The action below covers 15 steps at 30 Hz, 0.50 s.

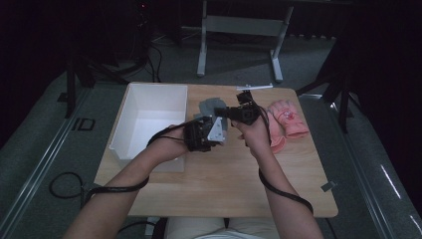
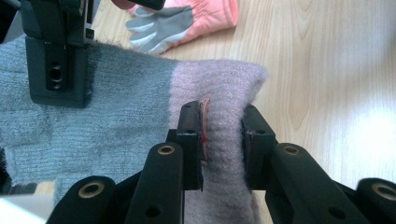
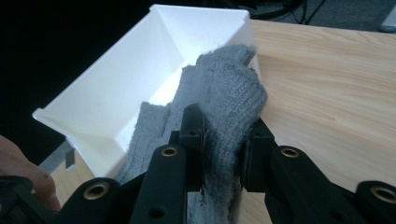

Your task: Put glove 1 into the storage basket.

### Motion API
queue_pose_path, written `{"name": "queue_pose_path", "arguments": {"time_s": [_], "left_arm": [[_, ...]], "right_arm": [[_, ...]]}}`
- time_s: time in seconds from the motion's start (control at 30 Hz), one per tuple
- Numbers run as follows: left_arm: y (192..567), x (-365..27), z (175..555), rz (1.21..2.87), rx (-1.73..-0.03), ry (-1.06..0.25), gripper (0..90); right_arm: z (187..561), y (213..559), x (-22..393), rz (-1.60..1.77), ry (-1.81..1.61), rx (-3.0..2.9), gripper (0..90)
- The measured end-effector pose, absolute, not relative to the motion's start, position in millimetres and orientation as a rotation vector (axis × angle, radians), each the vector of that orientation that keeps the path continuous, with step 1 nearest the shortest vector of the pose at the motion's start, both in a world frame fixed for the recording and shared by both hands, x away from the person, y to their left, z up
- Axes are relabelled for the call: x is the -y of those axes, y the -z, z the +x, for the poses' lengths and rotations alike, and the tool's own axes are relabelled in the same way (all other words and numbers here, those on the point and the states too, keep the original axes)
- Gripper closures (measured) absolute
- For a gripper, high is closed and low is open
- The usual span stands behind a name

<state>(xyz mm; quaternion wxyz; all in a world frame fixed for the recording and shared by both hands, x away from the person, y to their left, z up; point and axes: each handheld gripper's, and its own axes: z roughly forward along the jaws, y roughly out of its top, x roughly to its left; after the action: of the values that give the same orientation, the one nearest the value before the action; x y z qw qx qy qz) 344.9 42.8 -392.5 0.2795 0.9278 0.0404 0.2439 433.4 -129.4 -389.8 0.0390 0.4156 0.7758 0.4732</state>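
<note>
The left gripper (image 2: 223,135) is clamped on the pale pink cuff of a grey knitted glove (image 2: 116,112), the wool being pinched tight between its jaws, while the right gripper (image 3: 228,140) is closed on the grey finger end of the same glove, so that the glove is held stretched between the two above the wooden table (image 1: 224,174), just beside the white bin (image 1: 149,107). A slip could be caused by the soft knit being drawn out of either thin pinch if the grippers are pulled apart. Were one end let go first, the glove could be left hanging over the bin wall or dropped on the table. The pink gloves (image 1: 288,122) lie apart and are unlikely to be disturbed
</note>
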Motion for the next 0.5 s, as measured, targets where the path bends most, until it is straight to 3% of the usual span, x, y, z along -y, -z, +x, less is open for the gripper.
{"name": "queue_pose_path", "arguments": {"time_s": [0.5], "left_arm": [[379.0,-102.3,342.5,2.518,-0.137,-0.730,73.4]], "right_arm": [[443.3,373.8,64.1,1.176,-1.457,-2.440,74.7]]}}
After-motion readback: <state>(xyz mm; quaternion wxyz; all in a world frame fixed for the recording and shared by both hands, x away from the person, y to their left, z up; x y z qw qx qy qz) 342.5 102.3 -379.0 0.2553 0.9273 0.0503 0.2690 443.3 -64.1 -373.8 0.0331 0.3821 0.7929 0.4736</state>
